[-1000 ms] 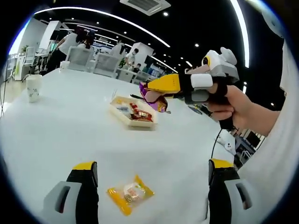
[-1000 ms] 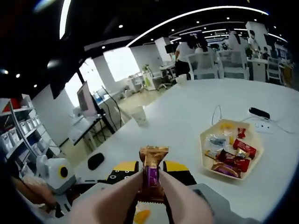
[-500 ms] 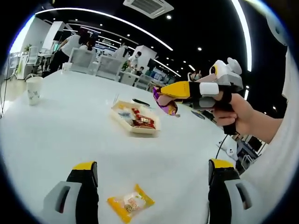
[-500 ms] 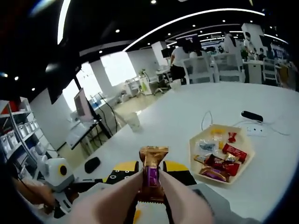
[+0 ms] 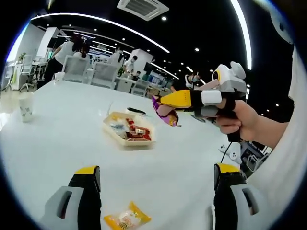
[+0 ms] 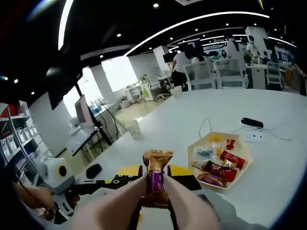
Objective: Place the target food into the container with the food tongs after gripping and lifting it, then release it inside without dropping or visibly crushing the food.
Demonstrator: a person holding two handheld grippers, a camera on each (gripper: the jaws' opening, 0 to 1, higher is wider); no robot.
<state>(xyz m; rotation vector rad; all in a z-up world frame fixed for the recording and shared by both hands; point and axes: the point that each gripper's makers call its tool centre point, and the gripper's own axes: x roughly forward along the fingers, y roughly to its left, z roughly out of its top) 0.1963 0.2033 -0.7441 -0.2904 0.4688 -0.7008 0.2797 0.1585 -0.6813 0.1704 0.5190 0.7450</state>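
Purple-wrapped candy (image 6: 154,184) stands upright, pinched in my right tongs (image 6: 154,191), tray (image 6: 242,143) ahead and to the right below; my left tongs (image 5: 156,191) gape wide, idle.

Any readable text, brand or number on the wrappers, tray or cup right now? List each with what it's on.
None can be read.
Purple-and-gold candy wrapper in the right gripper: print blurred.
Snack packets in the tray: too small.
Yellow packet on the table: blurred.
Paper cup: pattern only, illegible.
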